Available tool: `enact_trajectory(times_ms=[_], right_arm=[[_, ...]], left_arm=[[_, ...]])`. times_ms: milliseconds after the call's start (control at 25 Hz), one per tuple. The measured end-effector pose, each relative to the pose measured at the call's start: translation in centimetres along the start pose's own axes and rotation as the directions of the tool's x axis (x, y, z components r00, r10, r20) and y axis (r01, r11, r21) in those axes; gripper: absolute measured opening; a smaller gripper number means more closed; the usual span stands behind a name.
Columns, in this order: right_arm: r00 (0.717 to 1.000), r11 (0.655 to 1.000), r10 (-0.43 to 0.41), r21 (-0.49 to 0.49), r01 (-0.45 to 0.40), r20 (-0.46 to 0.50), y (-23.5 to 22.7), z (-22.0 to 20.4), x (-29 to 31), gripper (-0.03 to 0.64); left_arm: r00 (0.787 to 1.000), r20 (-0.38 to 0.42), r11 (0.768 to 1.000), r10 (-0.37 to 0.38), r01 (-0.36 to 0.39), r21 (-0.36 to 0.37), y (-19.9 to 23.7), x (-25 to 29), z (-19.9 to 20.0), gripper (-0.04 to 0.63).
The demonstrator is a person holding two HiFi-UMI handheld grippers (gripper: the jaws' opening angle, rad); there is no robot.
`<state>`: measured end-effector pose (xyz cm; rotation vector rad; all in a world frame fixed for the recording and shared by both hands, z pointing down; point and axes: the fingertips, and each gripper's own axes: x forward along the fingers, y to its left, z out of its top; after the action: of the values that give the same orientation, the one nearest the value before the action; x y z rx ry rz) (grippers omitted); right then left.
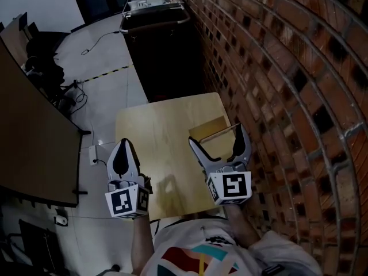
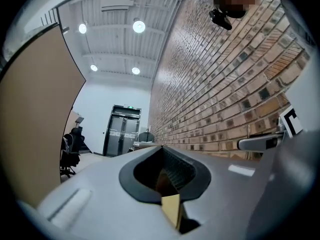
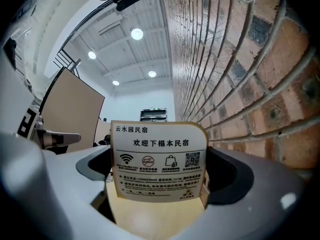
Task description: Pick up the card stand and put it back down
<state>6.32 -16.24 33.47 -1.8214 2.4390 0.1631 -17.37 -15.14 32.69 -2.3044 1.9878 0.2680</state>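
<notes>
The card stand [image 1: 214,132] is a wooden holder with a white printed card, upright at the right side of the small wooden table [image 1: 155,137], close to the brick wall. My right gripper [image 1: 218,137] is open, one jaw on each side of the stand. In the right gripper view the card stand [image 3: 159,161] fills the space between the jaws of the right gripper [image 3: 159,184], with a gap showing on both sides. My left gripper [image 1: 125,145] is shut and empty over the table's left edge. In the left gripper view the left gripper [image 2: 161,151] has its jaws meeting.
A brick wall [image 1: 287,96] runs along the table's right side. A brown partition panel [image 1: 29,137] stands at the left, with cables and a power strip [image 1: 92,153] on the floor. A metal cart [image 1: 152,10] stands farther back, with a black chair [image 1: 40,50] to its left.
</notes>
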Motion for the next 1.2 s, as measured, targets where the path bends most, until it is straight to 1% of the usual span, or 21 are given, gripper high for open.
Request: enact_trajectory(times_ms=[80,160,280,360,480,600,720,880,1040,1200], right_arm=[[1.000,1.000,0.005,0.002,-0.005,0.001,0.1,0.0,-0.2,0.564],[1.000,1.000,0.004,0.008,-0.004,-0.001,0.2,-0.1,-0.2,0.563],[1.000,1.000,0.003,0.018,-0.003,0.000,0.3,0.0,-0.3,0.563],[1.000,1.000,0.004,0.017,-0.004,0.005,0.4,0.1,-0.3,0.563],[1.000,1.000,0.008,0.011,-0.008,0.009,0.4,0.2,-0.3,0.563],[1.000,1.000,0.004,0.009,-0.004,0.006,0.2,0.3,-0.4,0.563],[1.000,1.000,-0.002,0.011,0.002,0.008,-0.1,0.3,-0.3,0.563],[1.000,1.000,-0.009,0.021,0.009,0.005,-0.6,0.1,-0.2,0.563],[1.000,0.999,-0.003,0.041,0.004,-0.008,-0.9,-0.6,0.4,0.563],[0.998,0.999,0.017,0.045,-0.015,-0.061,-1.1,-3.6,3.9,0.563]], left_arm=[[1.000,-0.006,0.999,-0.028,0.028,0.026,-0.5,-0.3,-0.3,0.005],[0.999,-0.008,0.999,-0.036,0.036,0.030,-0.7,-0.4,-0.4,0.006],[1.000,-0.002,0.999,-0.026,0.026,0.021,-0.4,-0.5,-0.3,0.005],[1.000,0.018,1.000,-0.008,0.008,0.012,0.0,-0.6,0.0,0.005],[0.999,0.032,1.000,0.006,-0.007,0.022,0.3,-0.6,0.0,0.005],[0.999,0.043,1.000,0.027,-0.026,-0.011,0.4,-0.4,0.5,0.005],[0.998,0.059,0.999,0.022,-0.020,-0.031,0.5,-0.4,0.8,0.005],[0.998,0.045,0.998,0.042,-0.040,-0.038,0.6,0.0,0.6,0.006],[0.999,0.026,0.998,0.043,-0.042,-0.048,0.5,0.2,0.0,0.005],[0.999,-0.003,0.997,0.050,-0.050,-0.056,0.7,0.2,-1.1,0.005]])
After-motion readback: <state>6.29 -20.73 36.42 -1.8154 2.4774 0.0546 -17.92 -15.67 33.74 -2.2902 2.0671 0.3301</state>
